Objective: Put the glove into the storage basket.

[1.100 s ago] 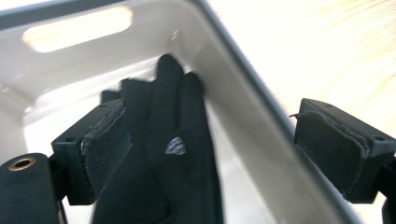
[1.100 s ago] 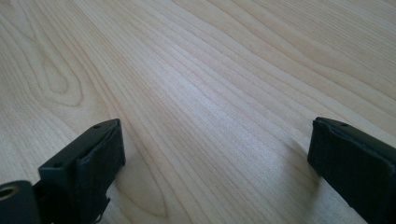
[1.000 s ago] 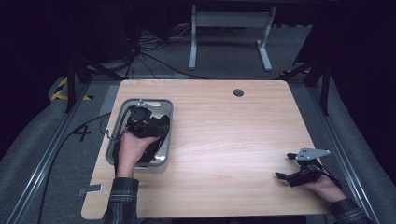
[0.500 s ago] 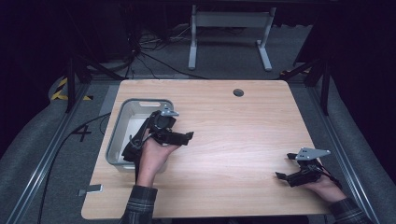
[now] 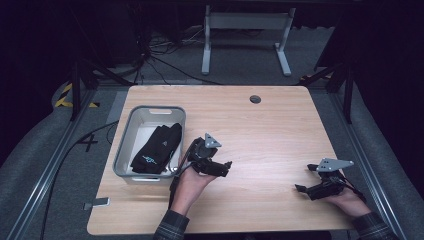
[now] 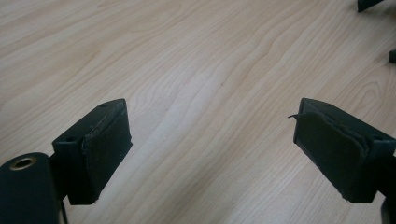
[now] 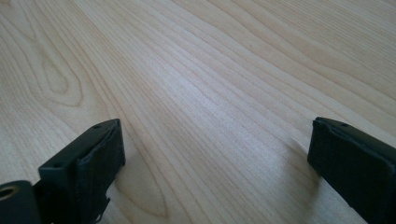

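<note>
My left tongs point(image 5: 227, 167) wide open, empty, over bare table point(image 5: 270, 130) just right of bin point(image 5: 150, 111). My right tongs point(image 5: 300, 189) open too, nothing held. One black glove point(image 5: 157, 150), folded, small light logo, lying in one grey bin.

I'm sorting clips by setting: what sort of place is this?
Probably a lab or recording workshop: a wooden table on a dark grey floor, loose cables behind it, and yellow-black hazard tape beside metal rails.
</note>
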`<state>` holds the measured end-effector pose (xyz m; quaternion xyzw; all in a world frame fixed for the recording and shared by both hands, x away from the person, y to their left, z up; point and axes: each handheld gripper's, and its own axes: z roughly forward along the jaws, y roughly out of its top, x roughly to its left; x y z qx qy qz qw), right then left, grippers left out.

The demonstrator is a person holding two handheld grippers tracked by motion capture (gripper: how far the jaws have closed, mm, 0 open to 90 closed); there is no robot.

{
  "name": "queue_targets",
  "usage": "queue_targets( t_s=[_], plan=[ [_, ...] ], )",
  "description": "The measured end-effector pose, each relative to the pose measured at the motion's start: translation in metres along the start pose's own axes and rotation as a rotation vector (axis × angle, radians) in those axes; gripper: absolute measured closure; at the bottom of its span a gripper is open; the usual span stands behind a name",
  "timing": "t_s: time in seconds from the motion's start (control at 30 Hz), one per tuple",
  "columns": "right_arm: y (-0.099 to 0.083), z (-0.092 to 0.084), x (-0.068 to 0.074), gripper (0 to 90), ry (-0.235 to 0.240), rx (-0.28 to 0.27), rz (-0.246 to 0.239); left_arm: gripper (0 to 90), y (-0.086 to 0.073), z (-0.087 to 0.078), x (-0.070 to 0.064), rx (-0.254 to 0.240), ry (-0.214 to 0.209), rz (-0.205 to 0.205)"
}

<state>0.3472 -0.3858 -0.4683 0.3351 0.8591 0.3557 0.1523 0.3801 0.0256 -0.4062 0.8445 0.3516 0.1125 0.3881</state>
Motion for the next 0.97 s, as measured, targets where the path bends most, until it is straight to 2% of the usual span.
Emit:
queue_targets(
  t_s=[0.2, 0.37, 0.4, 0.47, 0.5, 0.63, 0.7, 0.77, 0.87, 0.97],
  plan=[
    [0.0, 0.0, 0.0, 4.5, 0.0, 0.0, 0.0, 11.5, -0.012, 0.015, -0.014, 0.007, -0.024, 0.025],
    [0.0, 0.0, 0.0, 4.5, 0.0, 0.0, 0.0, 11.5, -0.021, 0.029, -0.026, 0.046, -0.041, 0.05],
    [0.0, 0.0, 0.0, 4.5, 0.0, 0.0, 0.0, 11.5, -0.023, 0.031, -0.028, 0.047, -0.044, 0.045],
    [0.0, 0.0, 0.0, 4.5, 0.001, 0.0, -0.003, 11.8, -0.026, 0.036, -0.032, 0.06, -0.065, 0.053],
    [0.0, 0.0, 0.0, 4.5, 0.002, 0.0, -0.004, 11.8, -0.027, 0.039, -0.034, 0.067, -0.067, 0.067],
    [0.0, 0.0, 0.0, 4.5, 0.002, 0.0, -0.004, 11.8, -0.03, 0.05, -0.042, 0.106, -0.051, 0.112],
    [0.0, 0.0, 0.0, 4.5, 0.002, -0.001, -0.004, 11.9, -0.03, 0.053, -0.042, 0.117, -0.052, 0.111],
    [0.0, 0.0, 0.0, 4.5, 0.002, 0.0, -0.004, 11.8, -0.032, 0.055, -0.043, 0.12, -0.053, 0.108],
    [0.0, 0.0, 0.0, 4.5, 0.001, 0.0, -0.004, 11.5, -0.034, 0.059, -0.044, 0.129, -0.036, 0.127],
    [0.0, 0.0, 0.0, 4.5, 0.0, 0.0, 0.0, 8.5, -0.035, 0.061, -0.045, 0.115, -0.04, 0.141]
  ],
)
